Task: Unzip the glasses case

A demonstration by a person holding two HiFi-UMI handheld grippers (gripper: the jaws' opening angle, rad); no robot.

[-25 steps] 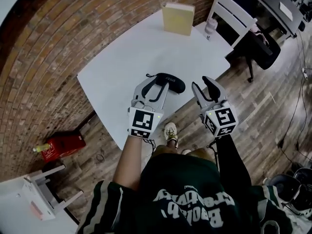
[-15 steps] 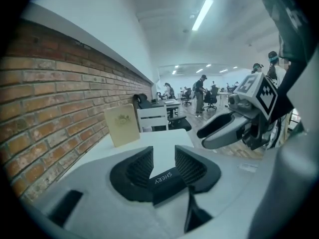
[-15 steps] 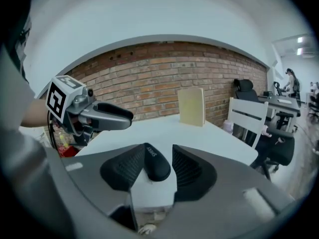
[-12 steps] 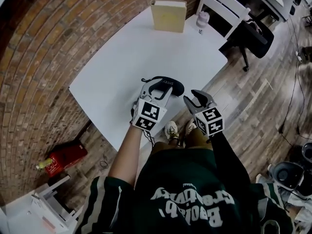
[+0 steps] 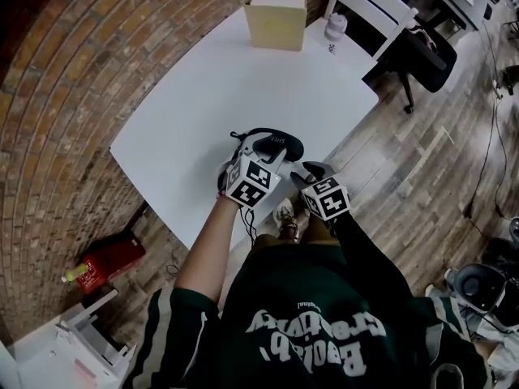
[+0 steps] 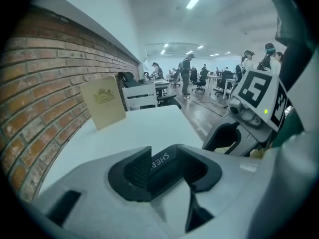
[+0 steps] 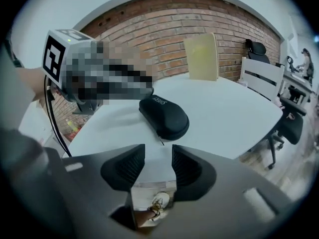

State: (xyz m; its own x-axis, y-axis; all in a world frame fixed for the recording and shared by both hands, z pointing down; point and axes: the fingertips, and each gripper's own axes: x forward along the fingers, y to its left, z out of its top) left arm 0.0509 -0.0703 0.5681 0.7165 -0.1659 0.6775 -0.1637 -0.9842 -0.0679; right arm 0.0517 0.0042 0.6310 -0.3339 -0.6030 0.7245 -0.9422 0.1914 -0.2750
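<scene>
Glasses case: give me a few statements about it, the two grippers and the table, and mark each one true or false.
1. The case lies closed on the white table. True.
2. The left gripper is shut on the case. False: its jaws stand apart and have just been opening. The case shows between them, but the pads are not pressing on it.
3. The right gripper holds the zipper pull. False: it is open and empty, and still short of the case.
4. A book stands at the table's far edge. True.
5. The case is red. False: it is black.
</scene>
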